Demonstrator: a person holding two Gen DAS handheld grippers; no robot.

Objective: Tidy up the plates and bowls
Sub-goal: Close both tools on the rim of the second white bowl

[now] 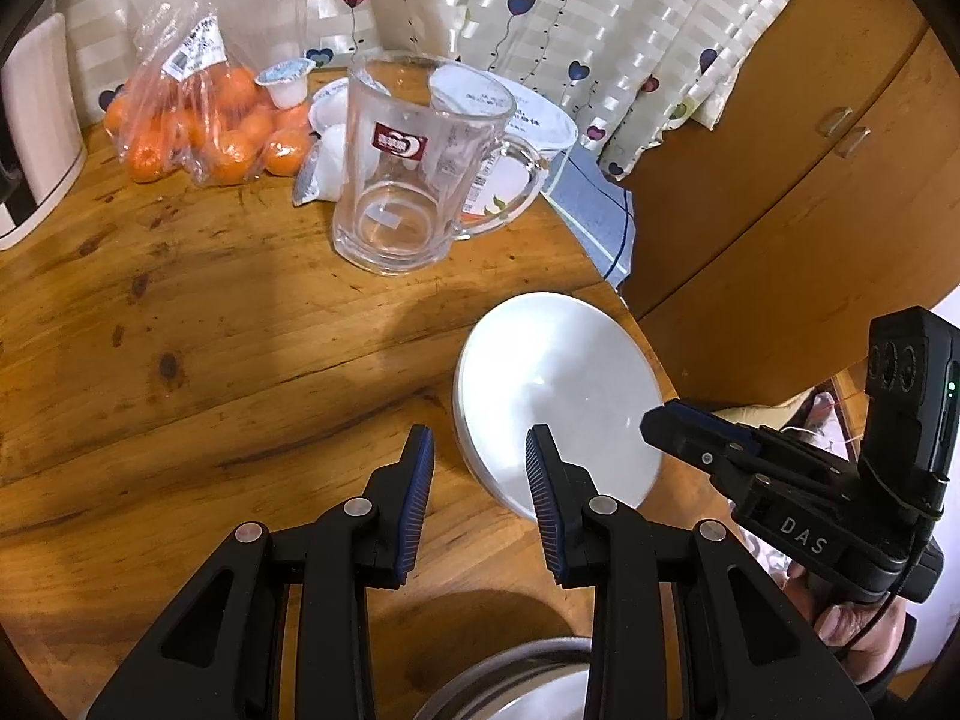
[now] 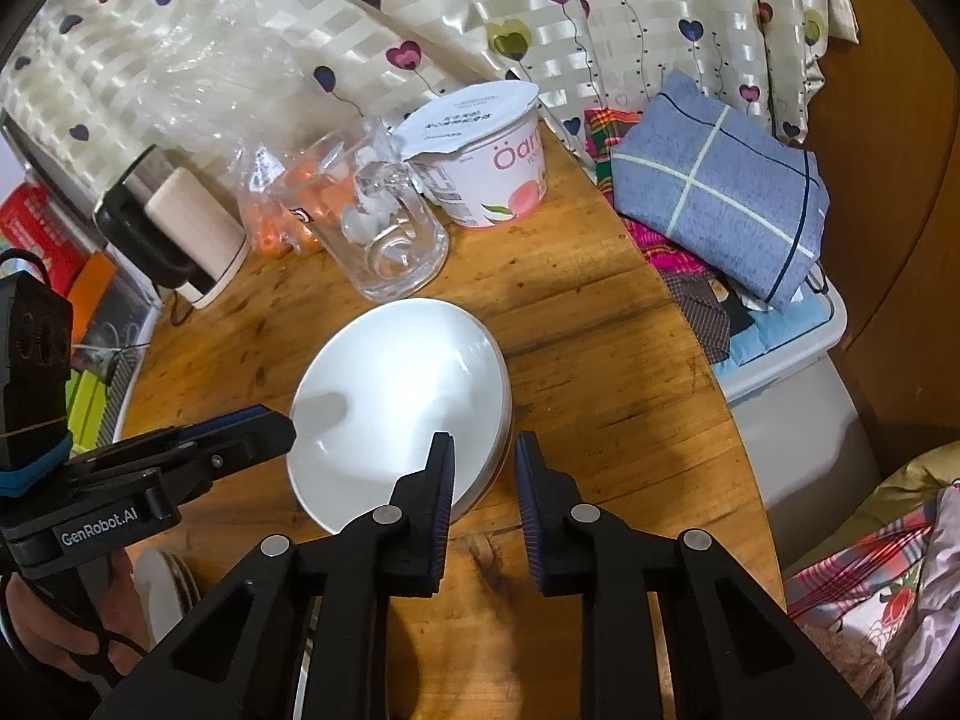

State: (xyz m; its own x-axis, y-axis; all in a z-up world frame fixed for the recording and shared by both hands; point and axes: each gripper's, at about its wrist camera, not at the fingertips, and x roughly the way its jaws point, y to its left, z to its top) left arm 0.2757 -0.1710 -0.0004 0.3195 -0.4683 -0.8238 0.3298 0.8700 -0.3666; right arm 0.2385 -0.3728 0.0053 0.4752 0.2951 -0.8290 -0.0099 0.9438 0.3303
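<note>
A stack of white plates [image 1: 561, 384] lies on the round wooden table [image 1: 210, 330] near its right edge; it also shows in the right wrist view [image 2: 396, 402]. My left gripper [image 1: 480, 468] is open and empty, its right finger over the stack's near-left rim. My right gripper [image 2: 480, 468] is open and empty, with the stack's near-right rim between its fingers; its tip [image 1: 666, 420] shows at the stack's right rim in the left wrist view. Another white dish [image 1: 528, 690] sits below the left gripper, mostly hidden; it also shows in the right wrist view [image 2: 162, 594].
A clear glass mug [image 1: 408, 162] stands behind the plates, with a yogurt tub [image 2: 486, 162], a bag of oranges [image 1: 210, 120] and jelly cups [image 1: 288, 81] beyond. A kettle [image 2: 186, 234] stands at the left. Folded blue cloth [image 2: 720, 192] lies off the table's right edge.
</note>
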